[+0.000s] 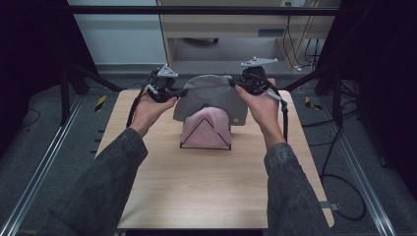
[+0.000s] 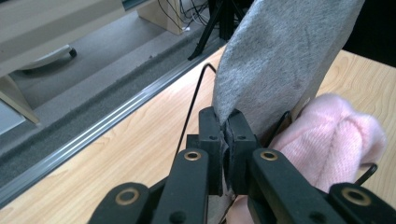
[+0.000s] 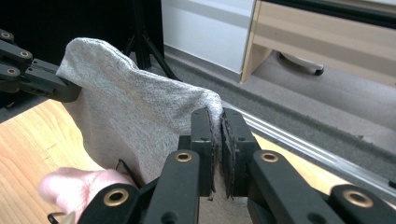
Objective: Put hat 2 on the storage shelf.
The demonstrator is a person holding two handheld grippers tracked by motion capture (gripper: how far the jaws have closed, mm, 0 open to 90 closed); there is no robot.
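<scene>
Forearms raised; grippers point(image 1: 173, 93) point(image 1: 241, 88) pinching grey cloth point(image 1: 209, 96).

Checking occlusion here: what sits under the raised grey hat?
Under the grey hat, held by both grippers, a pink hat rests on a black wire stand. Its far side is covered.

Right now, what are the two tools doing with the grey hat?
Left tool and right tool shut on grey hat edges. Hat held up over pink hat on wire stand. Nothing in the way.
</scene>
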